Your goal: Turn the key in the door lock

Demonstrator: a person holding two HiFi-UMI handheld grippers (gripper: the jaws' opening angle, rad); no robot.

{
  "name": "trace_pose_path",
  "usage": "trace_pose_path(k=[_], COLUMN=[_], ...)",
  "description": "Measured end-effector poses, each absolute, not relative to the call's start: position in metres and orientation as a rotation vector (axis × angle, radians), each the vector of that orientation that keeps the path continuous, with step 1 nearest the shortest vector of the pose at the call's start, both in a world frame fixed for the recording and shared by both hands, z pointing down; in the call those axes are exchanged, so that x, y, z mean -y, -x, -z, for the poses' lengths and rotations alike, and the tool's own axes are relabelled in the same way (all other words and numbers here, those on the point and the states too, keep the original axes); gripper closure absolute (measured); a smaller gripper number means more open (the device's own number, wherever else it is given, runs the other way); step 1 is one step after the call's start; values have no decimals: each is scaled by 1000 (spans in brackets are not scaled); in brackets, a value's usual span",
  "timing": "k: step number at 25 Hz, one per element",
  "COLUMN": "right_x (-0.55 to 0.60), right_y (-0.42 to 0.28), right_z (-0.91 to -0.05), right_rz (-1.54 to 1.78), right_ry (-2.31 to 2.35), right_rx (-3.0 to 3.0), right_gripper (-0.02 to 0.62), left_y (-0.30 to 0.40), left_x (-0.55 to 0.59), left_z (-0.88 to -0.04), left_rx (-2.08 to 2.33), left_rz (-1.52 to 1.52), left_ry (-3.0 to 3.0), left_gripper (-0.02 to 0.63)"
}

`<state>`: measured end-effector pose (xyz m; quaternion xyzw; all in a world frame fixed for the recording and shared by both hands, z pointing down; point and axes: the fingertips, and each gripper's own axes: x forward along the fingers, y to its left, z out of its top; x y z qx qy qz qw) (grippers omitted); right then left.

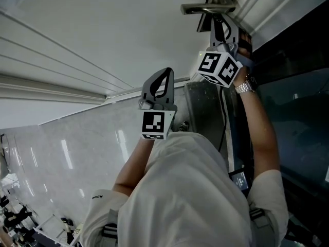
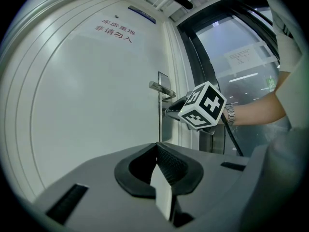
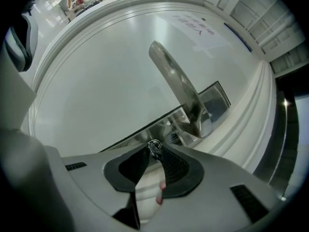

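A white door [image 1: 103, 30] carries a silver lever handle [image 3: 176, 83] on a metal lock plate [image 3: 215, 96]. Just under the handle a small metal key [image 3: 154, 144] sticks out of the plate. My right gripper [image 3: 155, 150] is shut on the key's head and points straight at the door. In the head view that gripper [image 1: 220, 24] reaches under the handle [image 1: 208, 7], its marker cube [image 1: 219, 67] behind it. My left gripper [image 2: 157, 147] is shut on nothing and hangs back from the door, left of the right arm. It shows in the head view [image 1: 164, 73] too.
Right of the door runs a dark frame with a glass panel [image 2: 241, 66]. A red printed notice [image 2: 113, 30] sits high on the door. A black cable [image 1: 224, 122] trails down beside the right arm. A glossy floor [image 1: 67, 158] lies below.
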<state>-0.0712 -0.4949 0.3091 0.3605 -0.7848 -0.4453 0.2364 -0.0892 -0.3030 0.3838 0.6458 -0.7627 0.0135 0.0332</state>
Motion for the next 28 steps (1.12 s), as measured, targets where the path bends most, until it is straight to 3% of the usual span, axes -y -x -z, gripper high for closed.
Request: trace_pose_path(k=[14, 21, 28], right_x=[496, 497, 497], right_y=[71, 71, 69], right_z=[-306, -304, -303], right_rz=[1033, 906, 789], right_ry=[-1052, -1073, -1091], right_rx=[2288, 2388, 2467], right_gripper=[518, 581, 584], left_y=[89, 86, 89], left_x=[303, 302, 299], left_z=[-384, -385, -385], left_rx=[2346, 2340, 2351], left_rz=[-44, -48, -54], left_ry=[-1991, -1990, -1977], left_gripper=[597, 597, 597])
